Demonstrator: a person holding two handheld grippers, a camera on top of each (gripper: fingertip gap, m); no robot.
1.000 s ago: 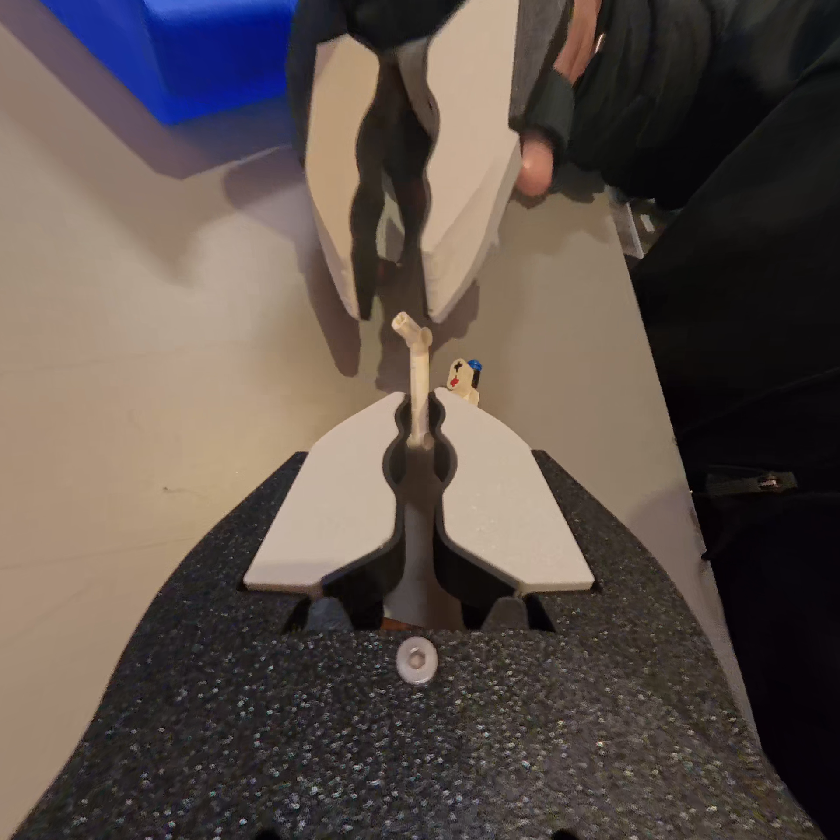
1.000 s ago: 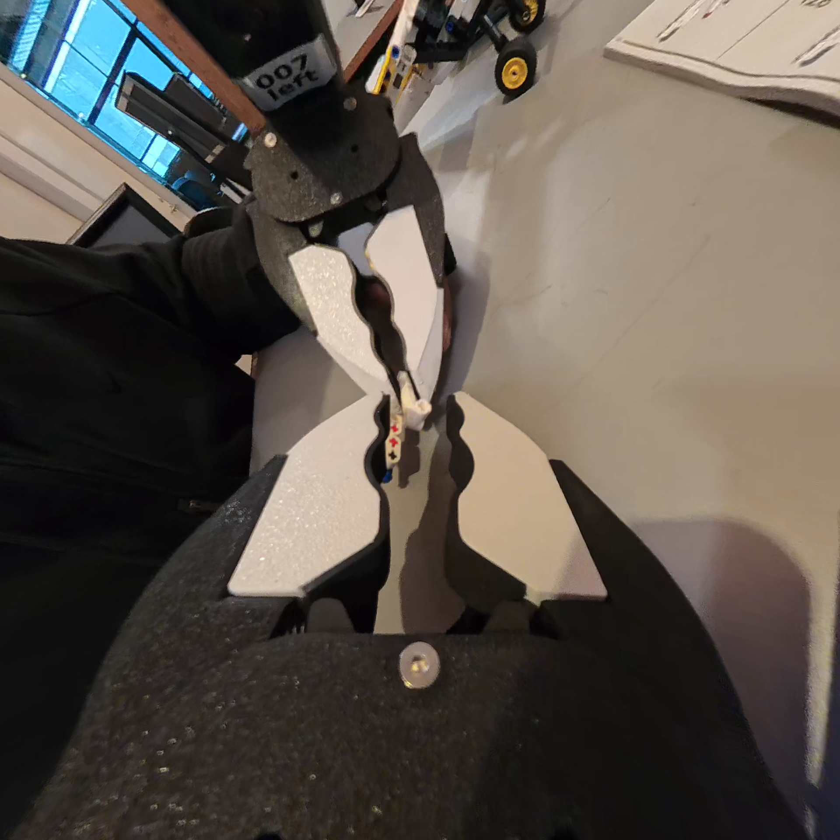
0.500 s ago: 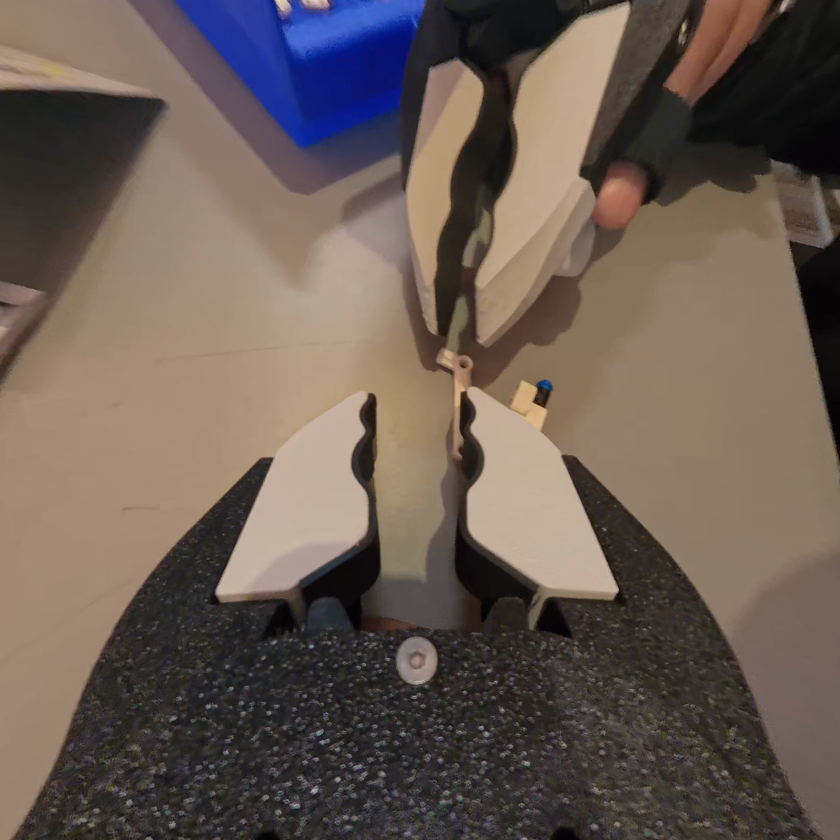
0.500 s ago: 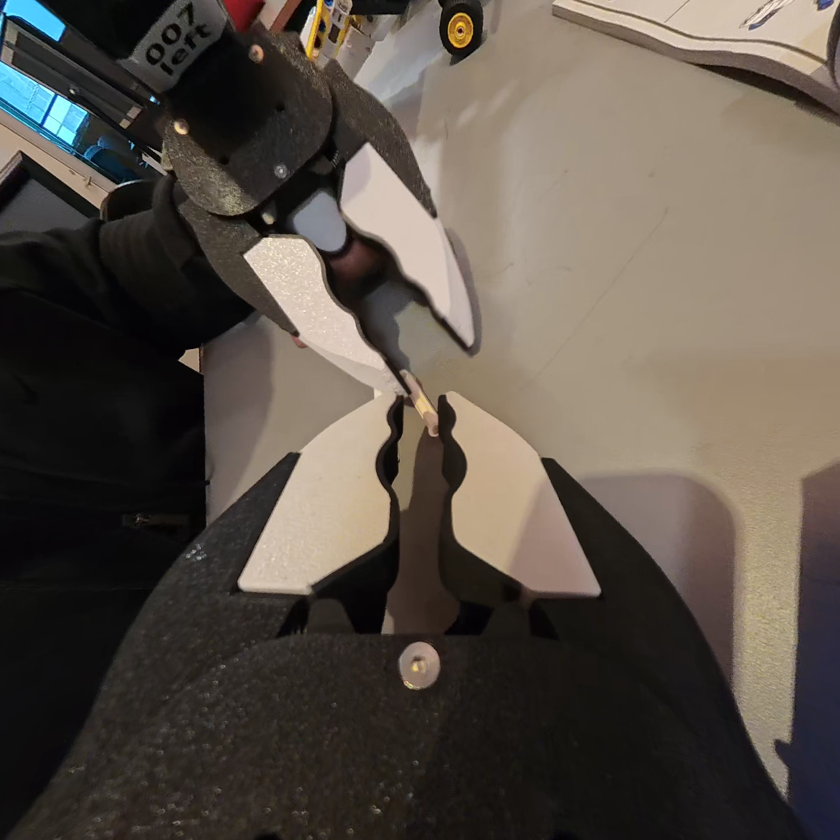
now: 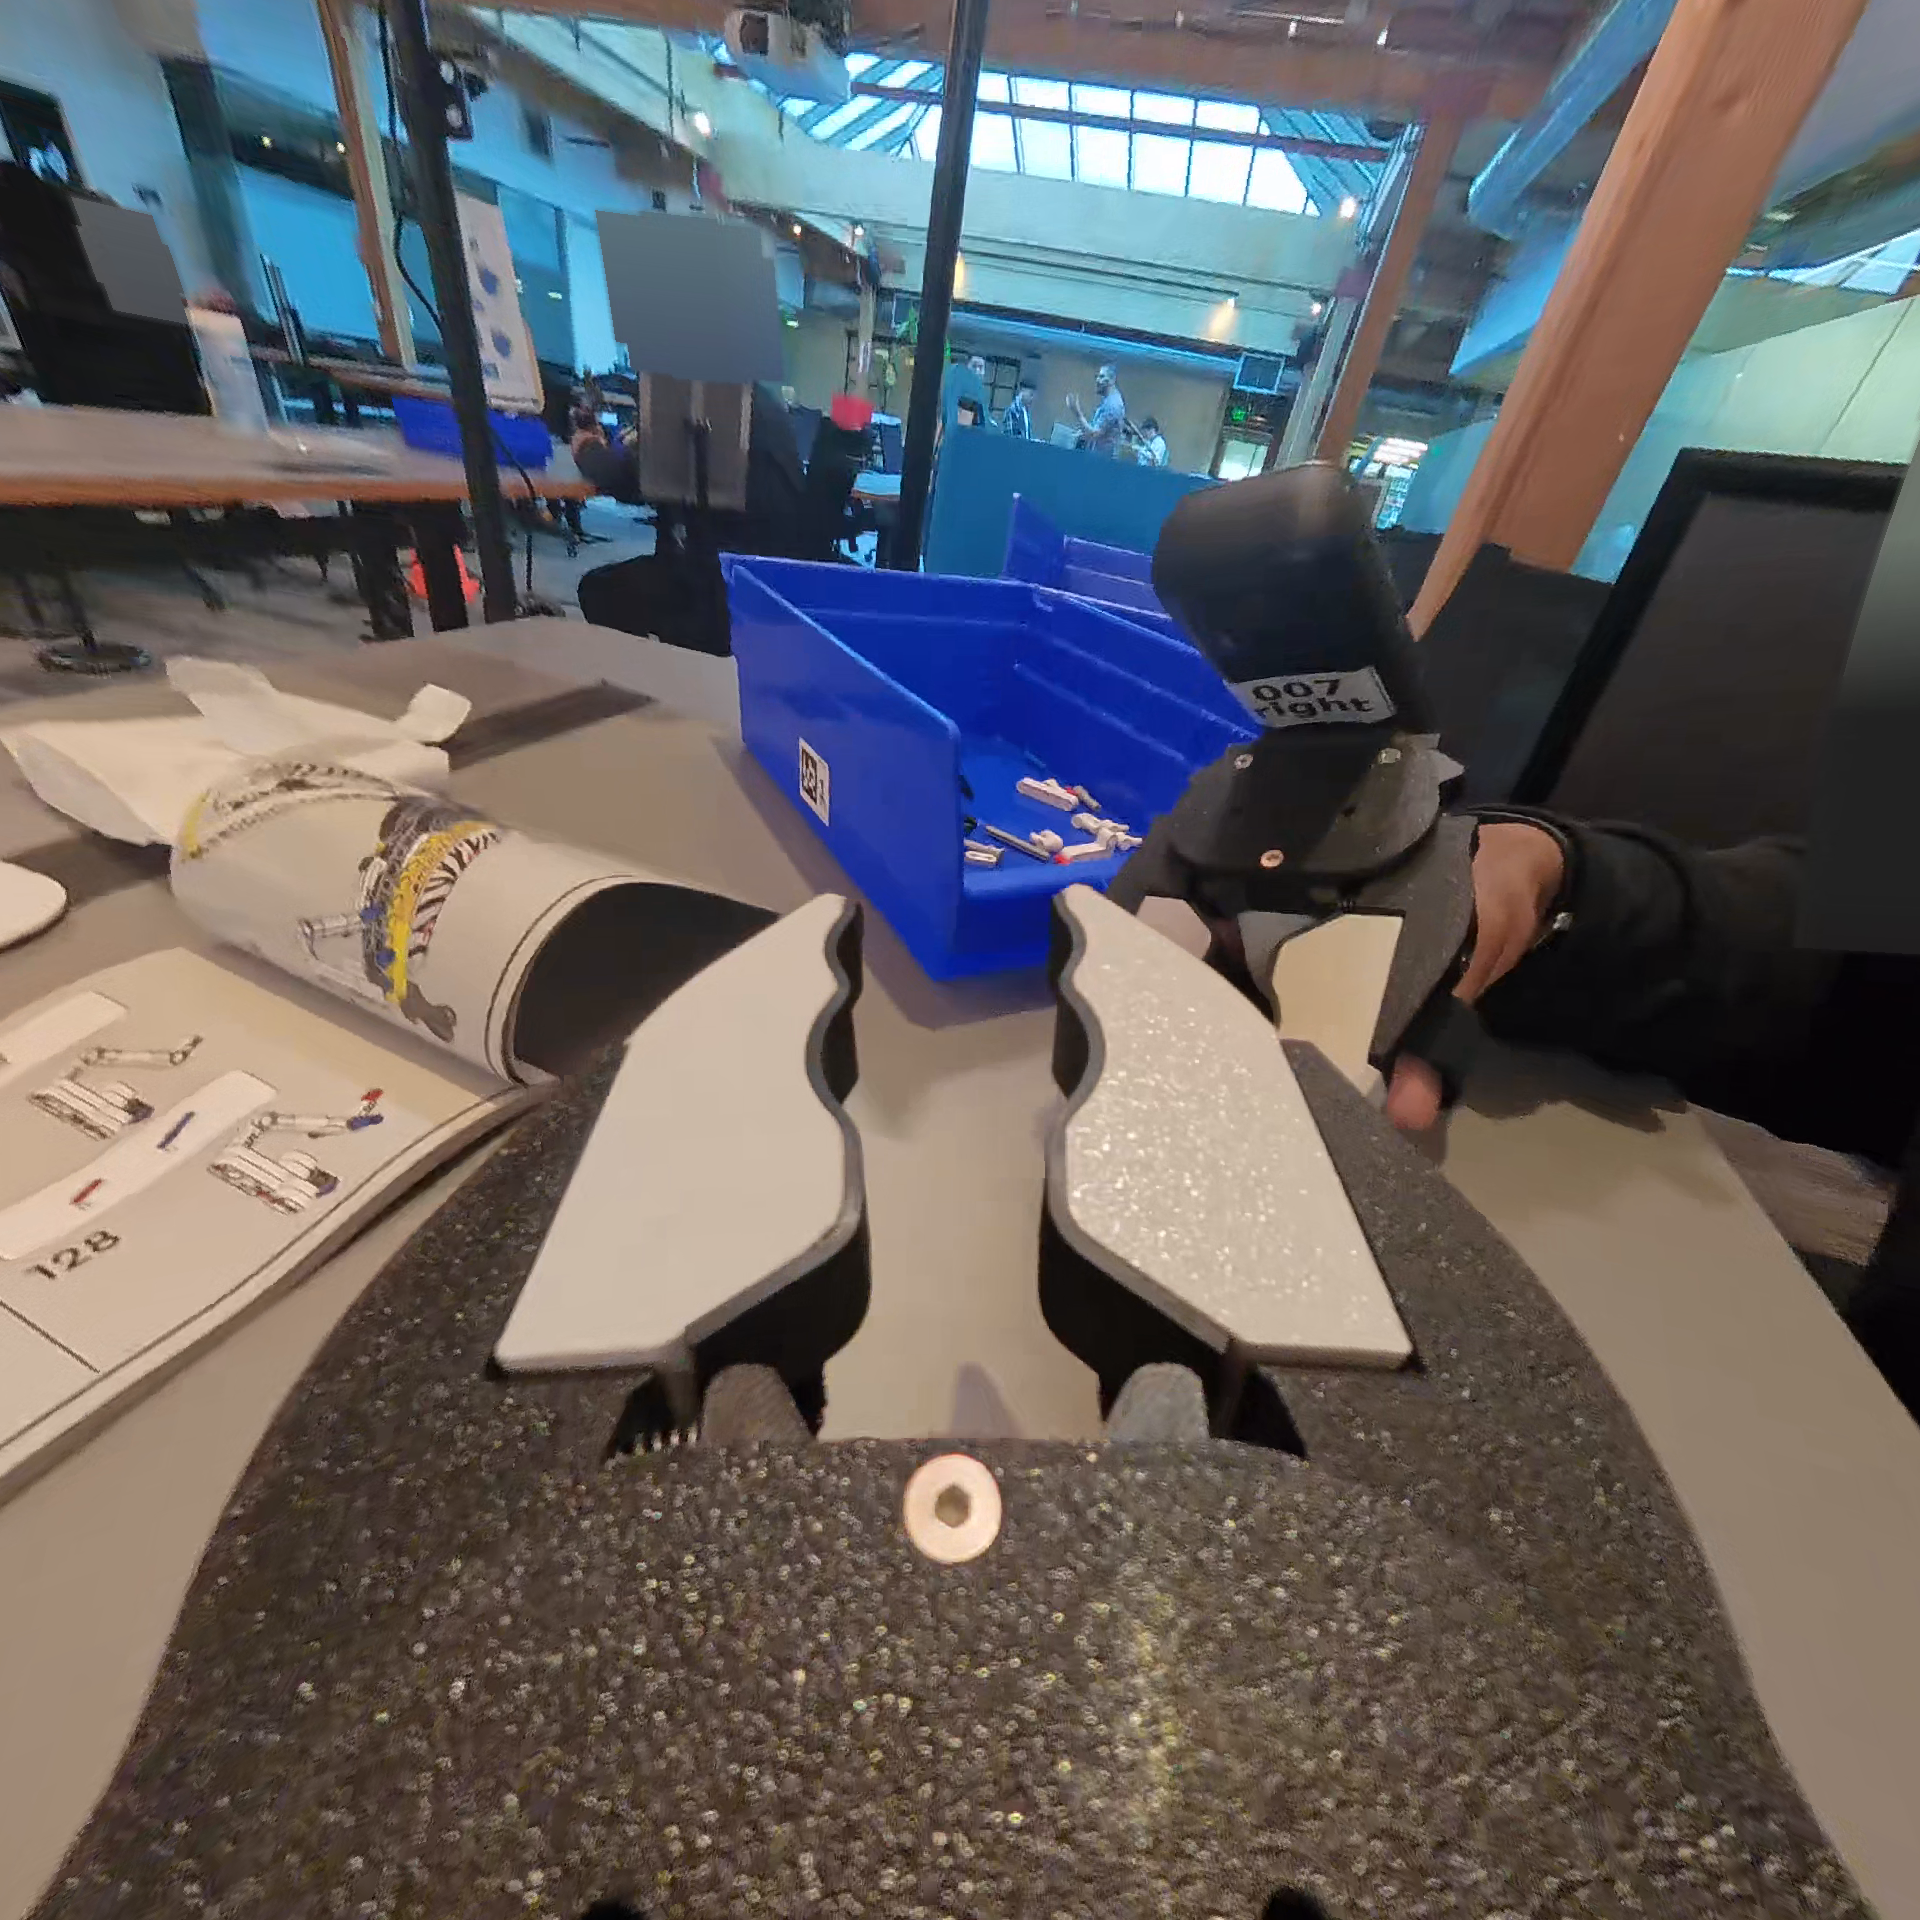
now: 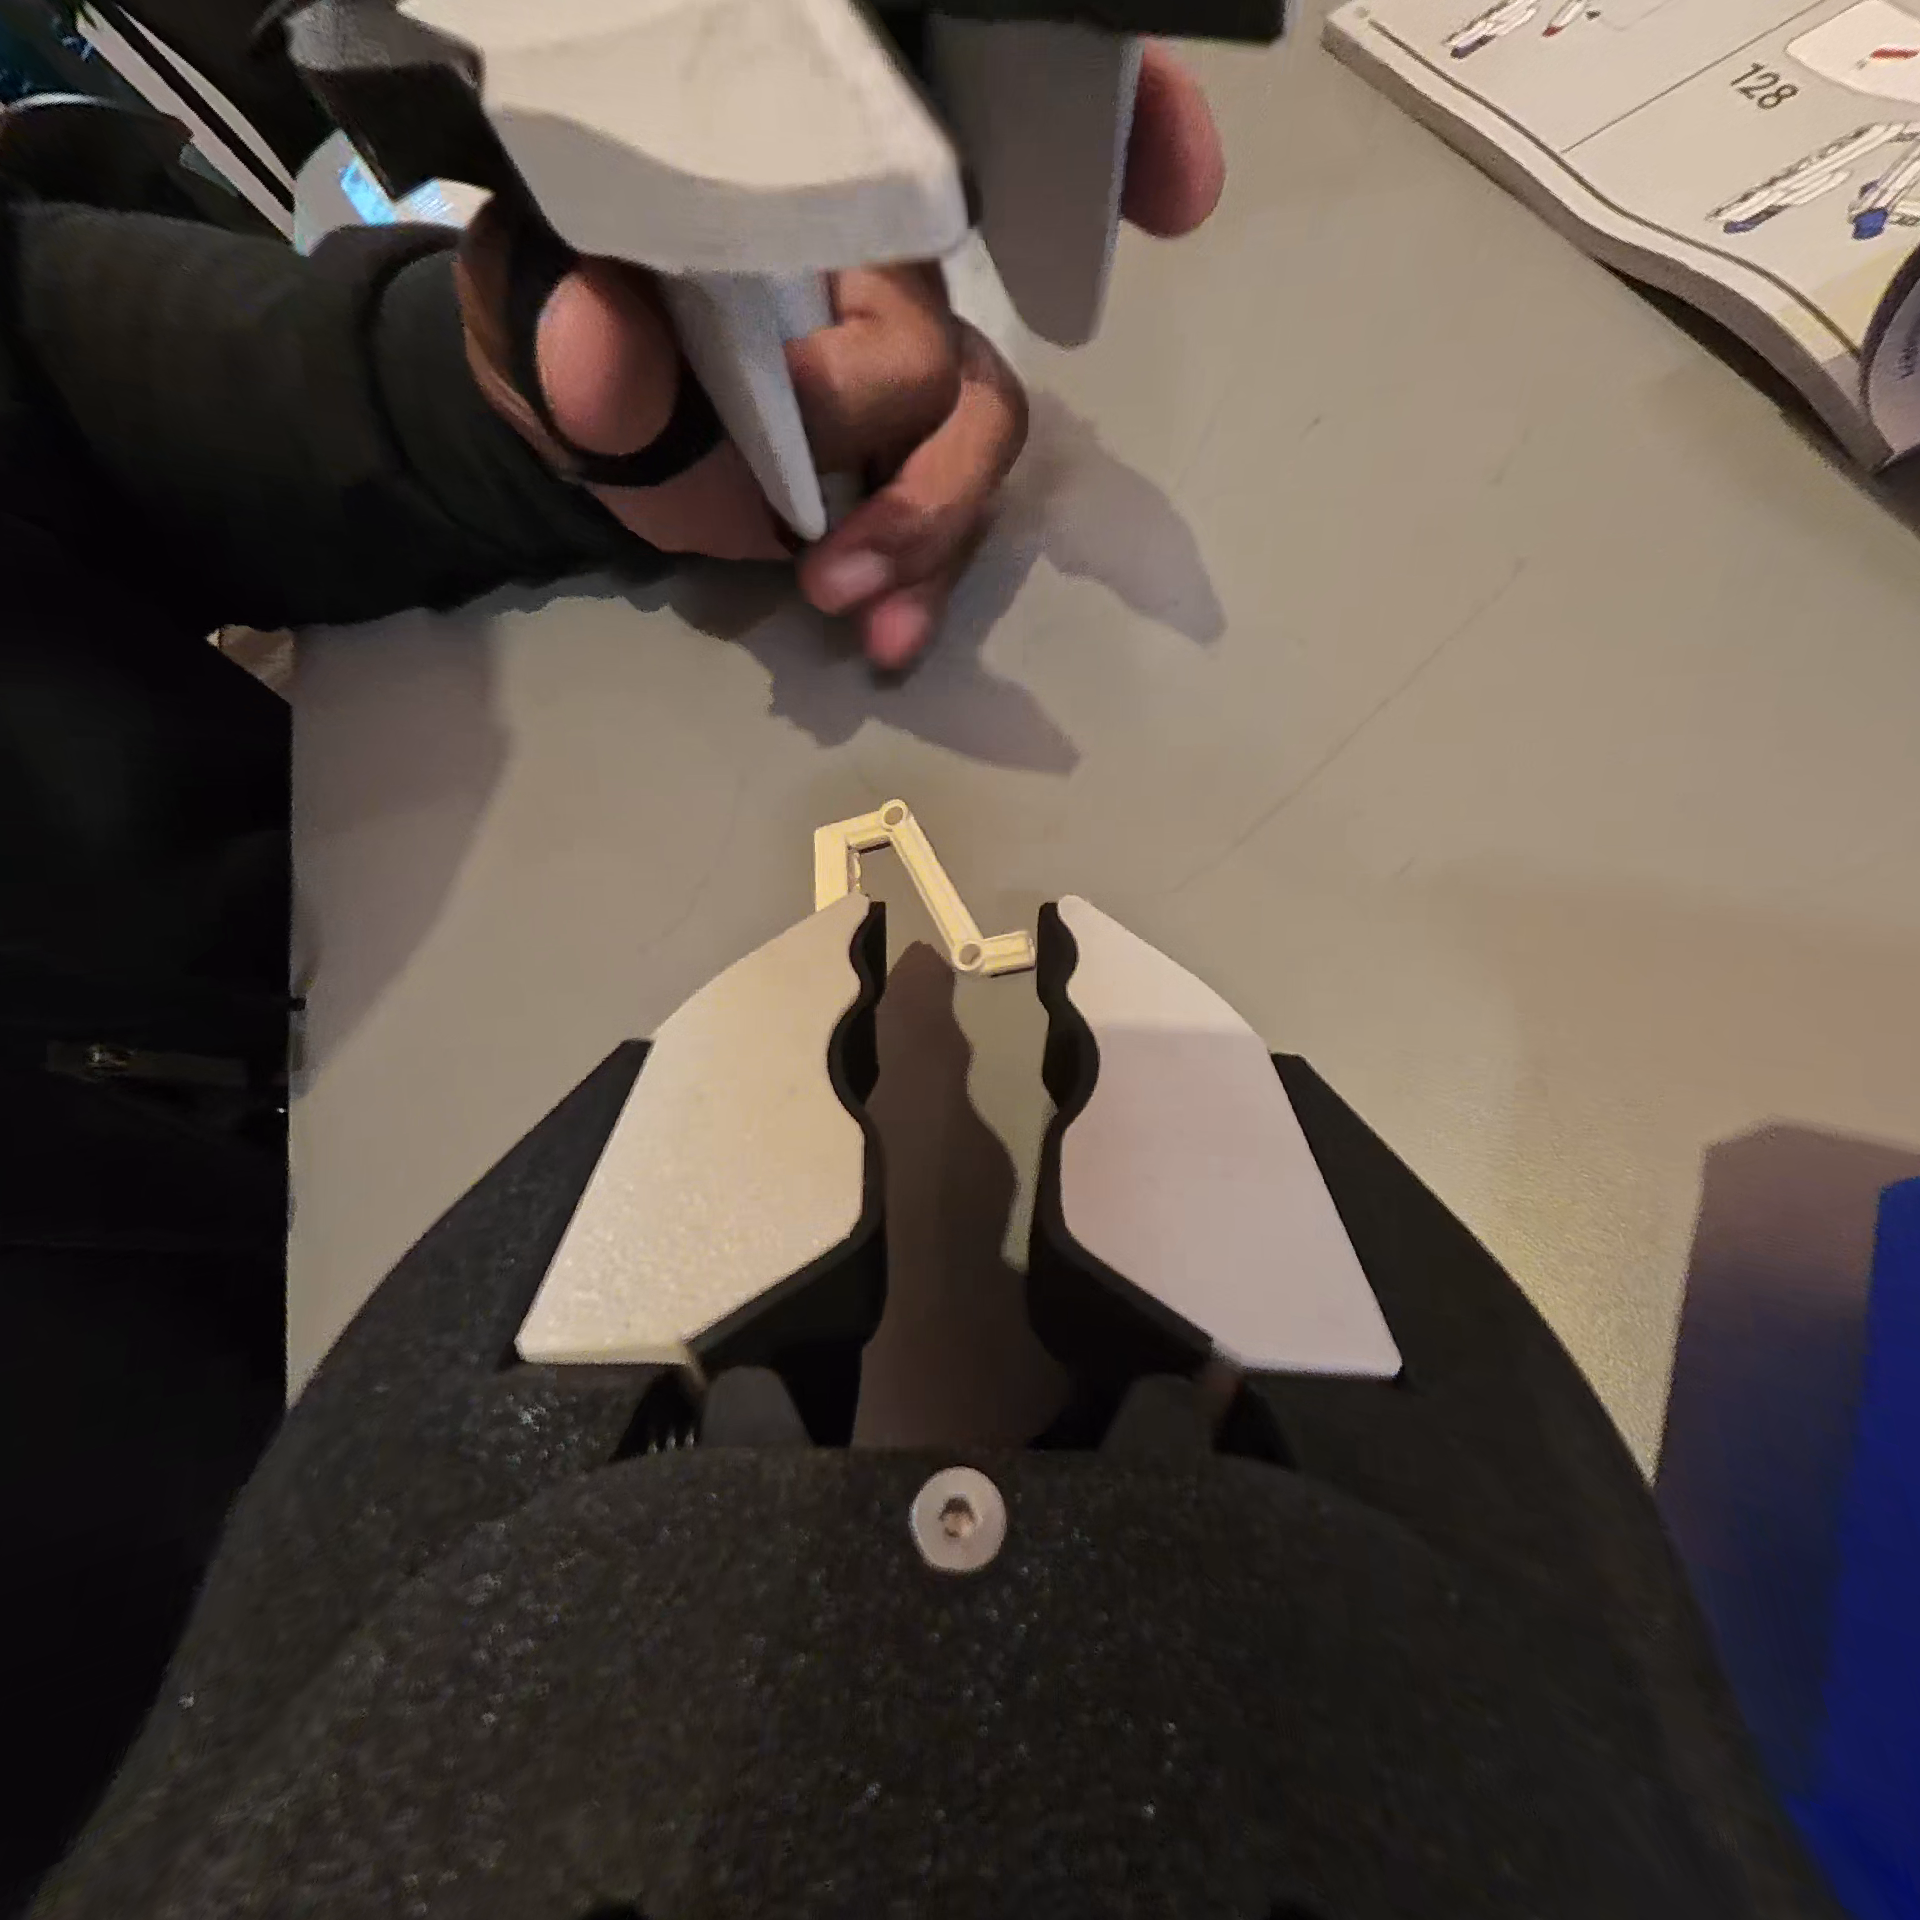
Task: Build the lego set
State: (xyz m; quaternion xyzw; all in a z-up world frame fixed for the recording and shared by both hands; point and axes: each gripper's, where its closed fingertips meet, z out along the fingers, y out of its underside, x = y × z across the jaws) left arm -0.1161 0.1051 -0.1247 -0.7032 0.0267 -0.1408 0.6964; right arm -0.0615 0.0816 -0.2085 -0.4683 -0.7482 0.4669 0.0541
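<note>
Both grippers have speckled black bodies, pale grey wavy-edged fingers [image 5: 717,1122] with black inner pads and a silver screw [image 5: 951,1507]; black sleeves [image 5: 1662,935], fingerless black gloves [image 6: 623,457].

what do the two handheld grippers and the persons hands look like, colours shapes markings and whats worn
Both the left gripper and the right gripper have a speckled black rounded body, a silver screw at centre, and two flat pale grey fingers with wavy black inner pads. The right gripper bears a white label on its black handle. The hand wears a black fingerless glove and black sleeve.
</note>
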